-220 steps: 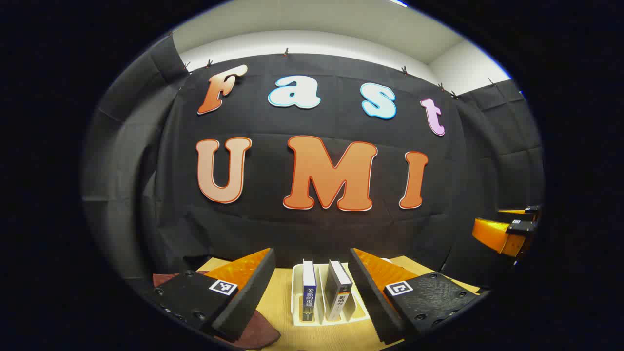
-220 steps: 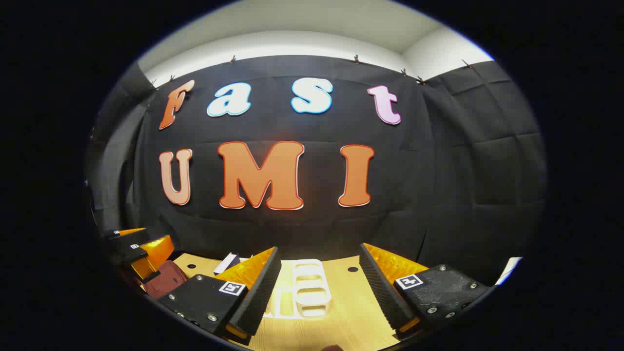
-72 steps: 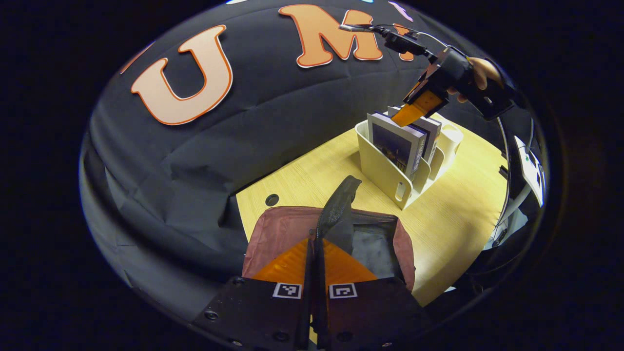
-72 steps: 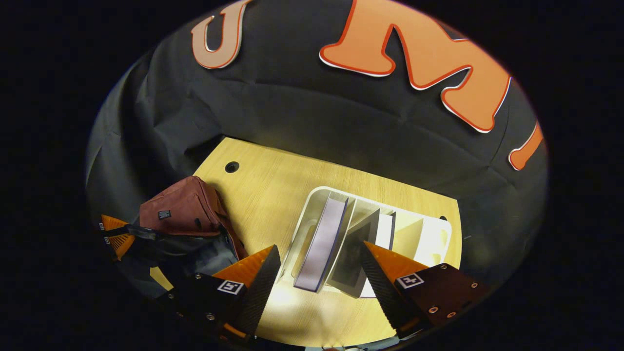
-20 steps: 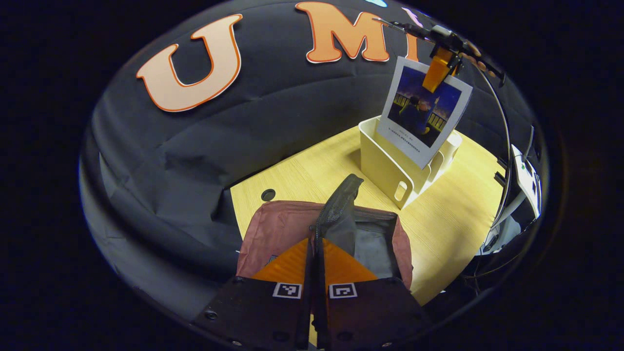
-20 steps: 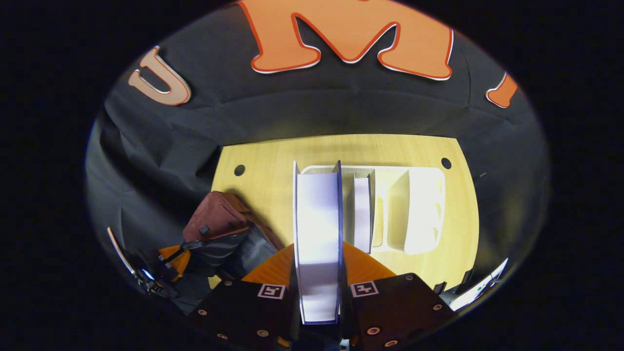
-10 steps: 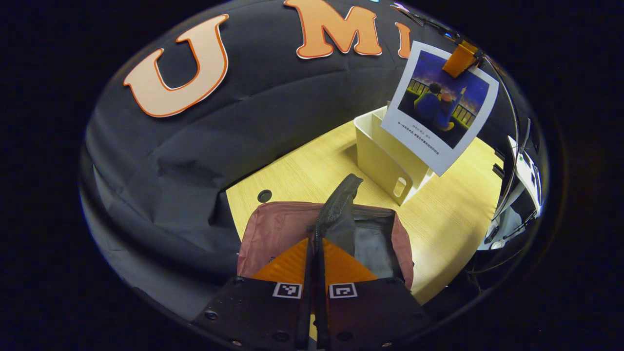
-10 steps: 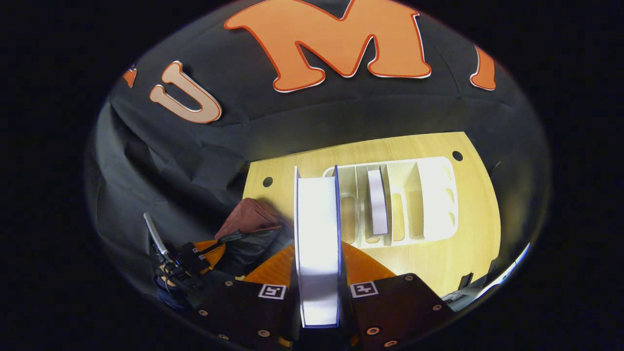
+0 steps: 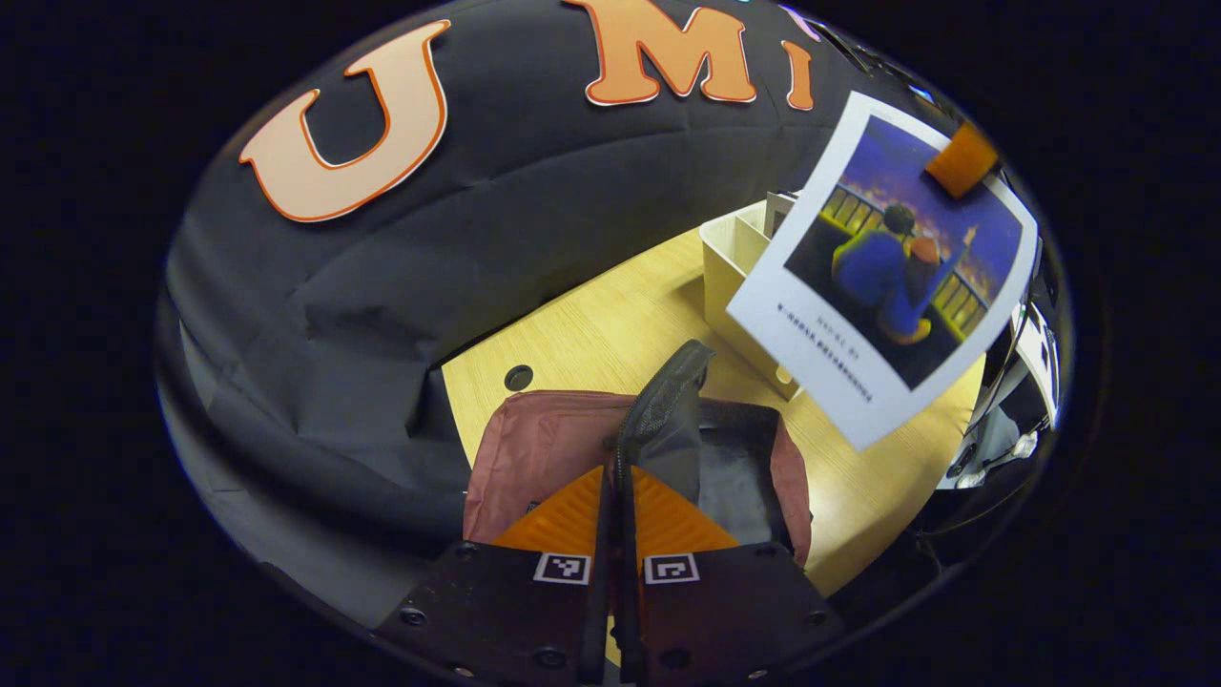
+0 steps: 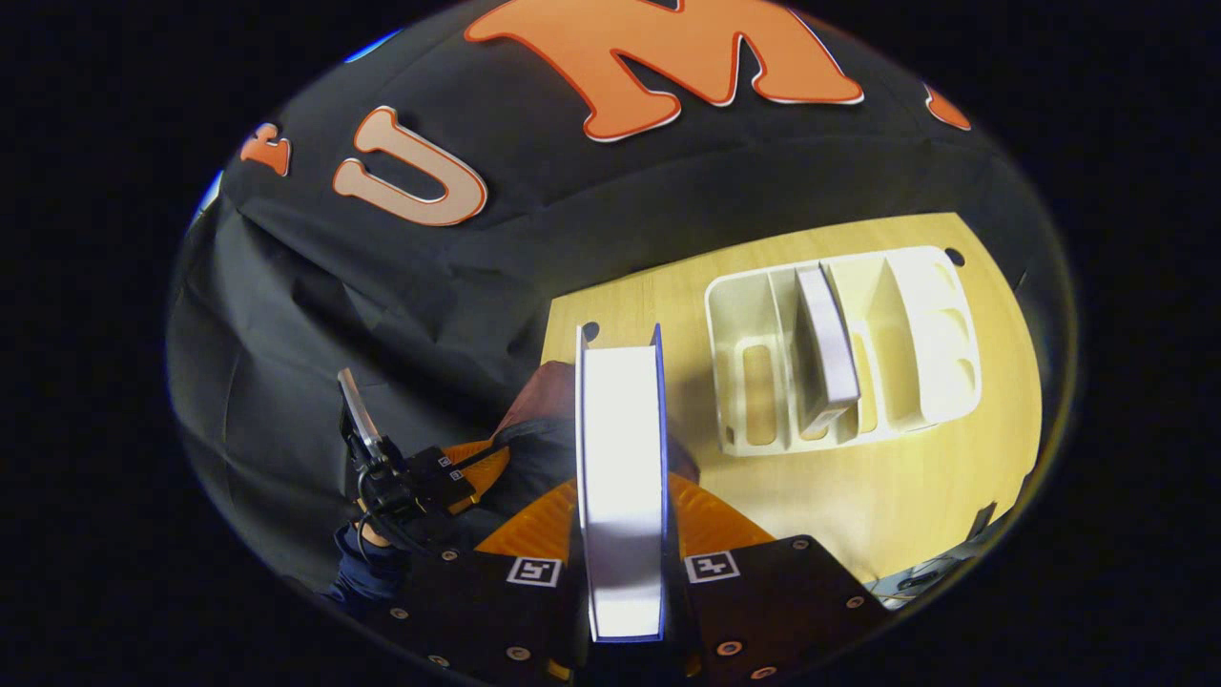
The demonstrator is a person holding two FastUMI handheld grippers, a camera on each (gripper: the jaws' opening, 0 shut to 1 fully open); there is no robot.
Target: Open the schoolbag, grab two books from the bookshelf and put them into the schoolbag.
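Black cloth (image 9: 382, 277) walled the booth behind a pale wooden table (image 10: 858, 496) with cable holes. On it stood a cream bookshelf (image 10: 916, 334) holding one upright book (image 10: 825, 348), and near it a maroon schoolbag (image 9: 544, 448), mouth open. The right gripper (image 10: 620, 534) pinched a blue-covered book (image 9: 887, 277) above the bag. The left gripper (image 9: 615, 515) was pressed together on the bag's dark strap (image 9: 663, 410).

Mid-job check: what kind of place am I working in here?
Likely a staged recording booth, not a home: black cloth wall behind a small wooden desk holding just a white bookshelf rack and a maroon schoolbag.
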